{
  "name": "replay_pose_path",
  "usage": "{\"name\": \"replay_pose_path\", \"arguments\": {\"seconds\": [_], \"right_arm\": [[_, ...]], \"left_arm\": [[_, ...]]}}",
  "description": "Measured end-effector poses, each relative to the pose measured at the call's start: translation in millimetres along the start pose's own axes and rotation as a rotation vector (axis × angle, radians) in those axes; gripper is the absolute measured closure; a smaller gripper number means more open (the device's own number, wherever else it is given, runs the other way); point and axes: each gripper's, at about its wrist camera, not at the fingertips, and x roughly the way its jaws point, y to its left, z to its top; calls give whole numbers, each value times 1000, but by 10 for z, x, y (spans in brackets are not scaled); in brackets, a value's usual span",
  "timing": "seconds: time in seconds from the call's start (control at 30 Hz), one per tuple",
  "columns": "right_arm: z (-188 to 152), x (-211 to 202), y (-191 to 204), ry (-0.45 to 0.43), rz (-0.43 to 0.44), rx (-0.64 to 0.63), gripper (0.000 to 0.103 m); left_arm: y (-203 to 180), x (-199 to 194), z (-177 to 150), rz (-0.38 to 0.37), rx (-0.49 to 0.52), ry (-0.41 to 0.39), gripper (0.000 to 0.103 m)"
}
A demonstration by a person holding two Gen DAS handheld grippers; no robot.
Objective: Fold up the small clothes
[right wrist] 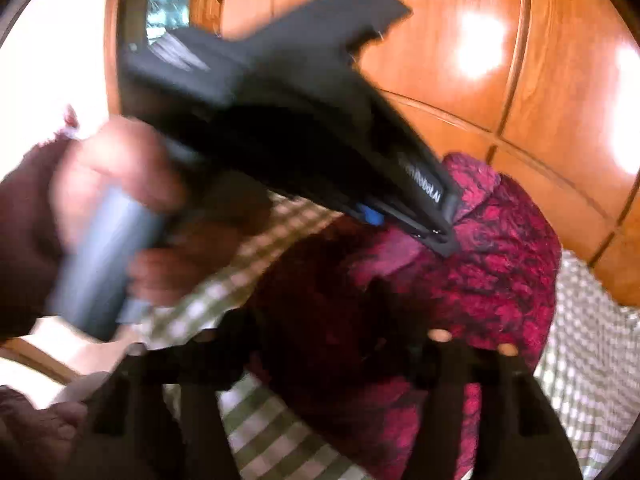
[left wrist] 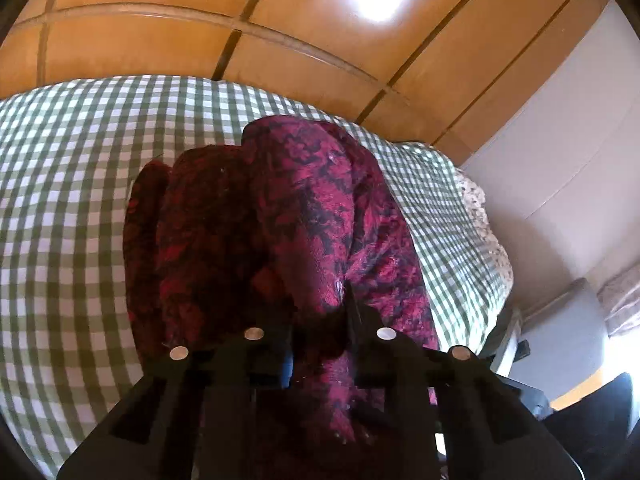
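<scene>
Garment: the magenta patterned garment [left wrist: 320, 208] lies bunched on the green-checked bed cover [left wrist: 72, 184], one end lifted off the bed, with the wooden wardrobe [left wrist: 224, 16] behind.
Left claw [right wrist: 444, 236]: clamped together on a fold of the cloth; in its own view the fabric rises straight out from between its tips, and in the right wrist view its fingers pinch the upper edge.
Right claw [right wrist: 340, 344]: we read its jaws as standing apart, with cloth lying in front of and between them but no pad visibly pressing; the view is blurred, so this is a judgement.
Step in hand: we judge that the left grip is lifting an edge so the right can take a second hold.
How to do it well: we would seat the right claw on the matching corner, not mid-panel, and draw the edge taut before laying it over.
Risk: a thick pinch may carry two layers.
Pose: both claws point downward at a slant; a hand [right wrist: 120, 168] holds the left handle.
</scene>
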Motion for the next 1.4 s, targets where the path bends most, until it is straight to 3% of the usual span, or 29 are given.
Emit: {"name": "replay_pose_path", "arguments": {"seconds": [0.07,0.13,0.23,0.3,0.33,0.53,0.57,0.63,0.73,0.83,0.9,0.93,1.0,1.1,1.17,1.27,1.4], "right_arm": [[-49,-213,-229,-5,161,115,34],[-126,-458,-505,-52,226,222,34],[-253,-634,-876,-84,161,323,37],[-326,-571,-1014,-57,115,357,52],[-357,-520,-1044,-44,115,372,53],[-258,-7,-638,32,116,276,54],[-226,53,-584,37,119,270,54],[-159,178,-461,45,95,227,54],[-132,246,-440,46,86,216,50],[-143,62,-677,27,212,324,37],[-184,-134,-909,-40,274,434,7],[-219,-258,-1077,-112,262,497,2],[-297,-279,-1362,-154,246,593,2],[-388,-18,-1674,-97,275,705,2],[-391,152,-1807,-74,276,741,2],[-347,367,-1920,-40,356,765,2],[-301,711,-1994,43,336,783,2]], "left_arm": [[-32,-67,-7,14,4,-11,85],[-5,-122,-16,27,13,-16,85],[39,-178,-11,48,25,-22,86],[85,-256,-47,76,32,-26,86],[137,-282,-73,99,29,-28,86],[531,-346,-264,270,-18,-7,86],[595,-323,-308,330,-14,-4,82],[694,-297,-353,373,-40,-6,80],[782,-299,-388,385,-86,-27,71],[738,-317,-399,397,-69,-49,58],[743,-303,-402,385,-75,-54,56],[764,-299,-400,382,-83,-56,56],[751,-311,-415,363,-93,-62,56],[793,-339,-438,333,-112,-67,56],[788,-350,-442,325,-113,-68,56],[767,-353,-446,319,-103,-71,56],[841,-348,-449,276,-118,-72,56]]}}
